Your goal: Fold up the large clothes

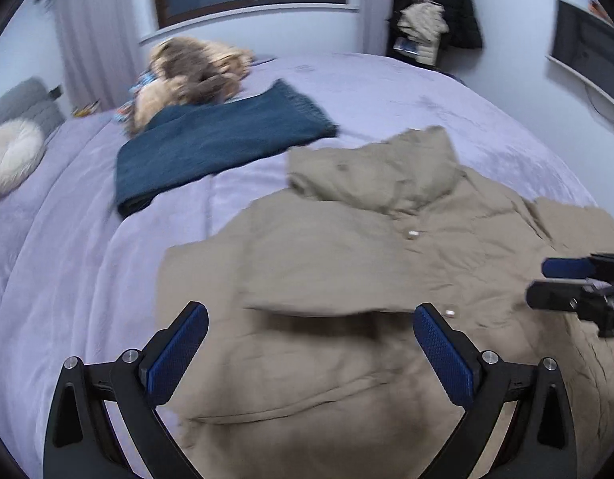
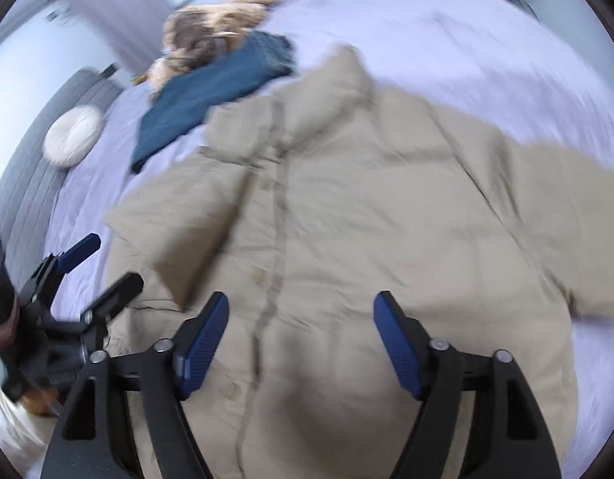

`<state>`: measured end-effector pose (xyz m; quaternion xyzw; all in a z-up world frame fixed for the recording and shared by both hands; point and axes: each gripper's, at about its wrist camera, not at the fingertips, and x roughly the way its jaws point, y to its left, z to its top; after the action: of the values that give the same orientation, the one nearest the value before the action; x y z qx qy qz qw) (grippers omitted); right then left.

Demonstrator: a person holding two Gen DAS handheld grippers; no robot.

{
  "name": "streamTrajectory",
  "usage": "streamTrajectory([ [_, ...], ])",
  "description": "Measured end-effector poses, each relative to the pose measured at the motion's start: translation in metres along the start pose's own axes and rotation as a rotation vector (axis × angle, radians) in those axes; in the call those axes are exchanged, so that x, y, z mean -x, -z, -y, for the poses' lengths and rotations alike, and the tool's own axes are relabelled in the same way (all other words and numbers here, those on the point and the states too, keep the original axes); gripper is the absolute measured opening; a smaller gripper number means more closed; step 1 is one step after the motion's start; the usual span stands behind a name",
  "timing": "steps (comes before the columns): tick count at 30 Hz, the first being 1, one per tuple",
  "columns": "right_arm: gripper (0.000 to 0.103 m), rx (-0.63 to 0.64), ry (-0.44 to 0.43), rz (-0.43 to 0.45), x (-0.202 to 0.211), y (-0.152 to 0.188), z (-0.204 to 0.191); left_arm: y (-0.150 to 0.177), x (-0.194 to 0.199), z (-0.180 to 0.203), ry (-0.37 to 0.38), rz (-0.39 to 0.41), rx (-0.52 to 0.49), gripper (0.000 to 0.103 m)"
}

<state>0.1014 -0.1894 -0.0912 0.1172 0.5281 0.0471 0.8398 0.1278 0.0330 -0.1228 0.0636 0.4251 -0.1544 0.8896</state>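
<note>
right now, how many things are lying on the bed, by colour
beige: 1, the padded jacket
dark blue: 1, the folded garment
tan and brown: 1, the furry heap
white: 1, the round cushion
total: 4, on the lilac bed cover

Bare bedspread (image 1: 87,263) left; blue blanket (image 1: 211,147) (folded) beyond.

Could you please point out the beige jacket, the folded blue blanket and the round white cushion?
beige jacket (image 2: 346,199), right wrist view, chest panel.
folded blue blanket (image 1: 211,151), left wrist view, top face.
round white cushion (image 1: 11,155), left wrist view, its front.
</note>
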Motion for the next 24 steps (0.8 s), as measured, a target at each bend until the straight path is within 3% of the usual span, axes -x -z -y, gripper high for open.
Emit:
streamTrajectory([
  [2, 0.079, 0.172, 0.058, -0.005, -0.015, -0.010, -0.045, 0.001, -0.012, -0.051, -0.044, -0.032, 0.145, 0.103],
  [6, 0.079, 0.486, 0.196, -0.002, -0.053, -0.007, -0.119, 0.015, -0.047, -0.119, 0.001, -0.112, 0.380, 0.091],
  [9, 0.079, 0.654, 0.306, 0.033, -0.088, -0.010, -0.155, 0.026, -0.067, -0.130, -0.019, -0.148, 0.426, 0.090],
  [11, 0.079, 0.672, 0.370, 0.049, -0.103, -0.016, -0.156, 0.030, -0.074, -0.124, -0.045, -0.150, 0.415, 0.091],
  [14, 0.079, 0.489, 0.395, 0.103, -0.091, -0.038, -0.120, 0.033, -0.077, -0.117, -0.066, -0.142, 0.395, 0.091],
  [19, 0.076, 0.042, 0.234, 0.173, -0.045, -0.041, -0.019, 0.029, -0.078, -0.107, -0.097, -0.141, 0.336, 0.091],
  [20, 0.051, -0.064, 0.168, 0.159, -0.043, -0.038, 0.003, 0.027, -0.078, -0.107, -0.099, -0.141, 0.329, 0.091],
  [21, 0.012, -0.156, 0.095, 0.123, -0.046, -0.035, 0.021, 0.025, -0.076, -0.106, -0.102, -0.136, 0.325, 0.091],
  [22, 0.006, -0.258, 0.037, 0.078, -0.052, -0.030, 0.040, 0.021, -0.071, -0.106, -0.116, -0.122, 0.317, 0.090],
  [23, 0.006, -0.338, 0.007, 0.054, -0.056, -0.023, 0.055, 0.018, -0.064, -0.105, -0.127, -0.101, 0.308, 0.090],
  [24, 0.006, -0.384, -0.011, 0.037, -0.060, -0.019, 0.064, 0.013, -0.056, -0.105, -0.129, -0.070, 0.298, 0.076],
])
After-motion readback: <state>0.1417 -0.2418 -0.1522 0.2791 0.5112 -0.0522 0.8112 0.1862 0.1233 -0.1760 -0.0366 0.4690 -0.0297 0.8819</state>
